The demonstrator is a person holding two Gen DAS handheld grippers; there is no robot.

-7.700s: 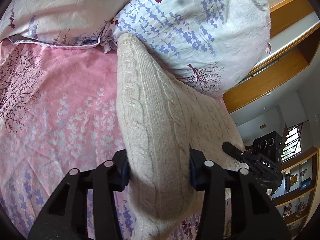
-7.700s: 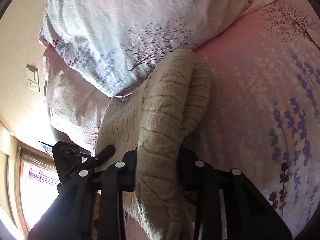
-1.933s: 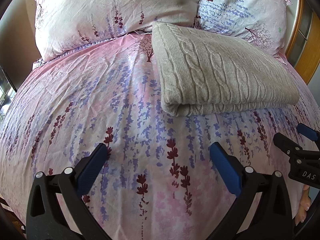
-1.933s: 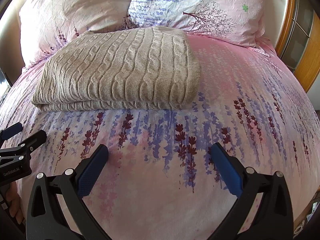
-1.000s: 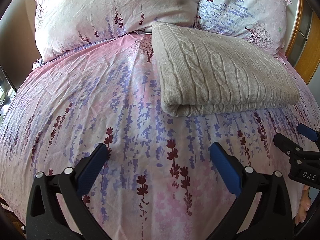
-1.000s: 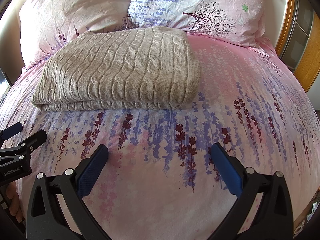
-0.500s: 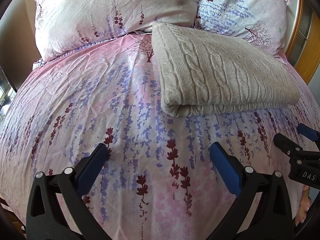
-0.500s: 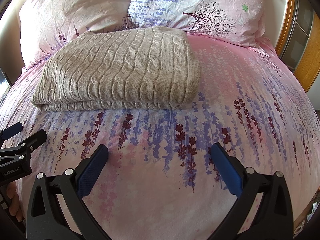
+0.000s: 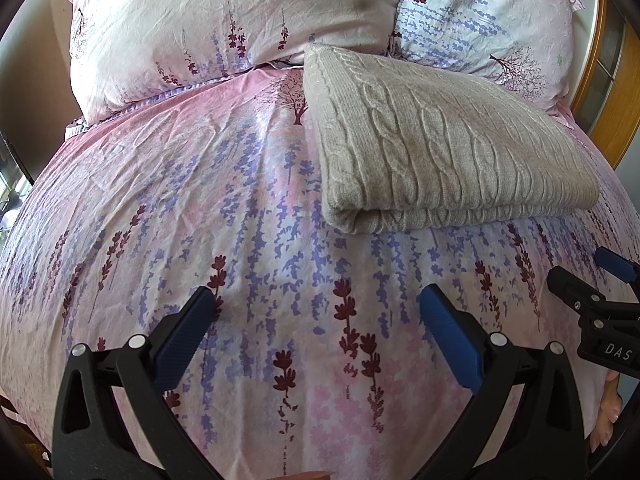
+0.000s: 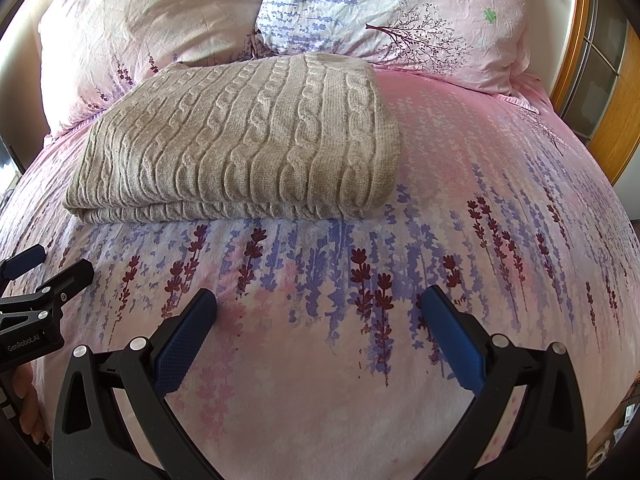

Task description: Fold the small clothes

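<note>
A beige cable-knit sweater (image 9: 432, 148) lies folded into a flat rectangle on the pink floral bedspread (image 9: 224, 208), its far edge against the pillows. It also shows in the right wrist view (image 10: 240, 140). My left gripper (image 9: 316, 304) is open and empty, hovering over the bedspread short of the sweater's near left corner. My right gripper (image 10: 318, 304) is open and empty, short of the sweater's near right corner. Each gripper shows at the edge of the other's view: the right one (image 9: 592, 292) and the left one (image 10: 36, 276).
Two floral pillows (image 9: 224, 20) (image 10: 400, 12) stand against the headboard behind the sweater. A wooden frame (image 10: 600, 92) runs along the bed's right side. The bedspread (image 10: 500, 208) stretches right of the sweater.
Earlier both grippers were shut on the sweater, carrying it near the pillows. Now it lies folded on the bed and both grippers are open. Over the last second nothing moved.
</note>
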